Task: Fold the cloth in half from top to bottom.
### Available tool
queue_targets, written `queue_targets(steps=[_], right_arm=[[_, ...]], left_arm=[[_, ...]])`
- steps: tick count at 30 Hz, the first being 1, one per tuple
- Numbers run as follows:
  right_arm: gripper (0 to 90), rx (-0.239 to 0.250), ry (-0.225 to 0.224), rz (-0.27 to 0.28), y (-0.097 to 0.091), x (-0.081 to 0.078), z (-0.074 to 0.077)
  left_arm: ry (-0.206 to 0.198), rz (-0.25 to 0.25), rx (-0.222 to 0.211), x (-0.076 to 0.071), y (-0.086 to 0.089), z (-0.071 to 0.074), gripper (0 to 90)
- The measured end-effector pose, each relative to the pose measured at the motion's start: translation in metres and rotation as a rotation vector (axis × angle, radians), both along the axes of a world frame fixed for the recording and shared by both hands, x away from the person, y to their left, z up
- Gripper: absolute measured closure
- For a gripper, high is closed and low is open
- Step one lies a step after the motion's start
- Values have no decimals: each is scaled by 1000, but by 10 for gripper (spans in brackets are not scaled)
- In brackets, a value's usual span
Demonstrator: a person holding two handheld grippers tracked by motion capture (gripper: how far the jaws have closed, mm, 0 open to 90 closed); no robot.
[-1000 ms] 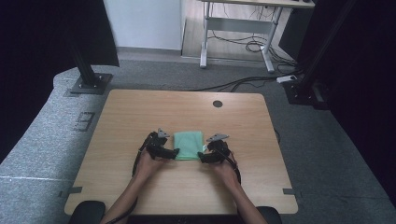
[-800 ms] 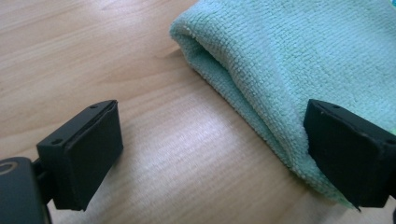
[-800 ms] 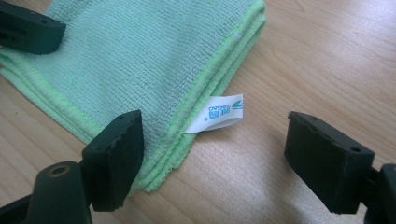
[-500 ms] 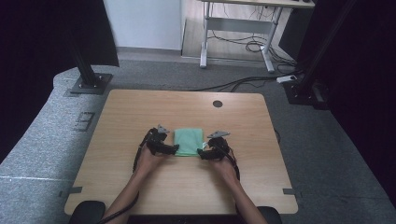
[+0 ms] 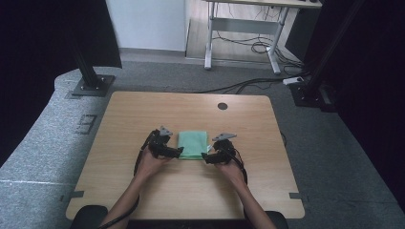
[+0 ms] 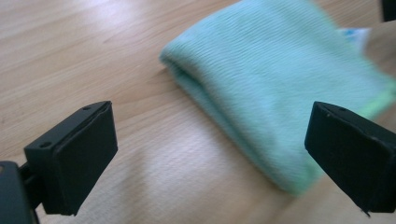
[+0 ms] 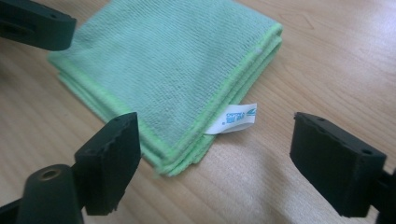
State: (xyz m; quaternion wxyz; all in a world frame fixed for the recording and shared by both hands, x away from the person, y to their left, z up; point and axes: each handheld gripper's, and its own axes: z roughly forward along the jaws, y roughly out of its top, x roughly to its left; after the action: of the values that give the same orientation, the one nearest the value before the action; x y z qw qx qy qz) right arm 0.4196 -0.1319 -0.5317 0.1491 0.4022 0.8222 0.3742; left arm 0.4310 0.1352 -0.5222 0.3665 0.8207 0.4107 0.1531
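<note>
A folded green cloth (image 5: pixel 192 144) lies flat in the middle of the wooden table (image 5: pixel 143 109). My left gripper (image 5: pixel 179 152) stands open at the cloth's near left corner. In the left gripper view the cloth (image 6: pixel 280 84) lies ahead and to the right of the gripper (image 6: pixel 215 158), untouched by the pads. My right gripper (image 5: pixel 205 156) is open at the near right corner, and its jaws have just been opening. In the right gripper view the cloth's corner (image 7: pixel 173 65) with a white tag (image 7: pixel 238 117) lies loose between the gripper's (image 7: pixel 215 163) jaws.
A round cable hole (image 5: pixel 222 106) sits near the table's far edge. A black stand base (image 5: pixel 90 86) rests on the grey floor at the far left. A desk frame (image 5: pixel 241 38) and cables lie behind the table.
Both hands have edged slightly away from the person along the cloth's near corners. The cloth lies folded as before.
</note>
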Motion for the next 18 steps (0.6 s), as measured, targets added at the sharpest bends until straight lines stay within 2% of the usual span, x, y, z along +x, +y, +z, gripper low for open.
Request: queue_targets(steps=[7, 13, 18], right_arm=[[140, 8, -22, 22, -9, -12, 14], [137, 18, -27, 35, -21, -25, 26], [133, 15, -33, 50, -30, -38, 35]], left_arm=[[-17, -76, -3, -22, 2, 18, 10], [-21, -93, -22, -41, 9, 25, 5], [-55, -94, -9, -55, 18, 29, 0]])
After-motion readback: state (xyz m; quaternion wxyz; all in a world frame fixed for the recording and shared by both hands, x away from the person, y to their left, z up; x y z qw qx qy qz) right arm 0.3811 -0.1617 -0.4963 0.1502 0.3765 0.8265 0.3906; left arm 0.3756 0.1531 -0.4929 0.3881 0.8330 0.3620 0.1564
